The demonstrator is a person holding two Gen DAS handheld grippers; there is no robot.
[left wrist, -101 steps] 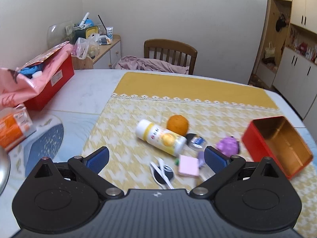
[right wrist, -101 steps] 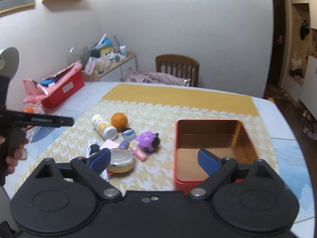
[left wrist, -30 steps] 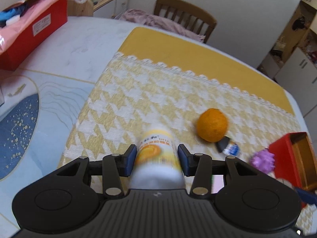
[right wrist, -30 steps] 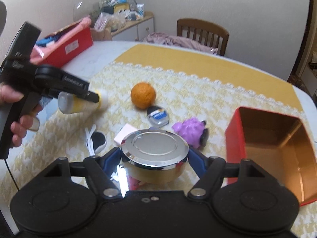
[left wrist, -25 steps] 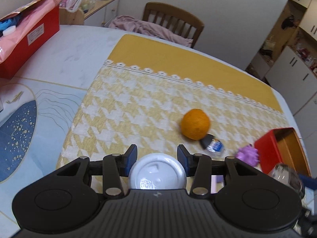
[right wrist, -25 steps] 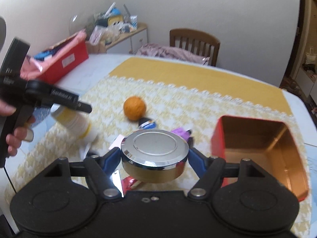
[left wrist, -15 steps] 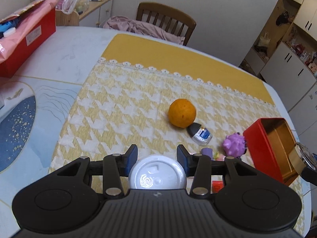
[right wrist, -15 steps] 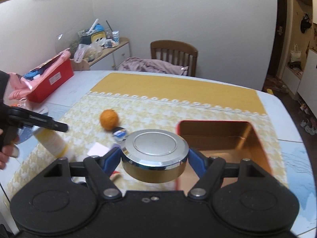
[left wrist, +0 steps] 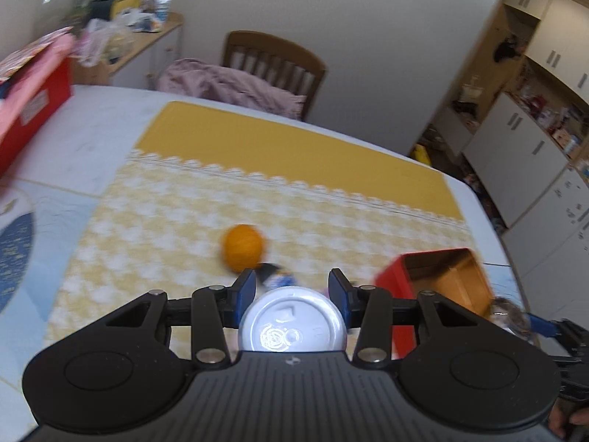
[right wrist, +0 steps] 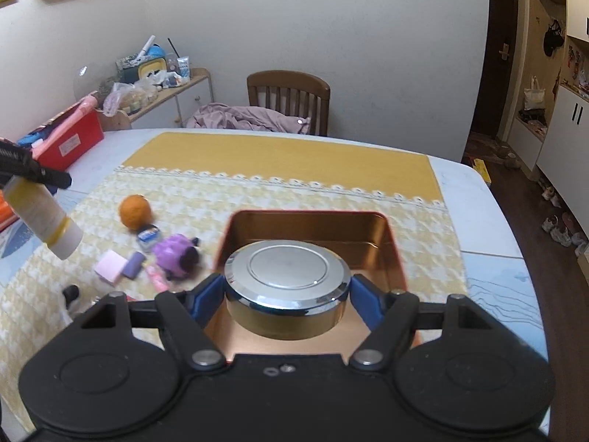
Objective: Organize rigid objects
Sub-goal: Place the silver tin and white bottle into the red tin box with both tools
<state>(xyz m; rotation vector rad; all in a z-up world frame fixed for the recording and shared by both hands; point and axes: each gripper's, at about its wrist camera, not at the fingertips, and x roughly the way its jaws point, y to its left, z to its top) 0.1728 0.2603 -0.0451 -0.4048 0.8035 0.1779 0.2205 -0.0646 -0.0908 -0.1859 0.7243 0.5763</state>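
chrome-lidded round tin [right wrist: 288,280], perhaps gold-sided.

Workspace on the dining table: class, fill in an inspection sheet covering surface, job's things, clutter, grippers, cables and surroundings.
Surface: table under a yellow patterned cloth.
Job's things: open red tin; round metal tin; white and yellow bottle; orange and purple toy on the cloth.
Clutter: pink pad and other small items beside the toy.
Grippers: left hand-held gripper shut on the bottle, lifted; right hand-held gripper shut on the round metal tin, in front of the red tin's opening.
Cables: nothing seen.
Surroundings: wooden chair, side shelf, white cabinets.
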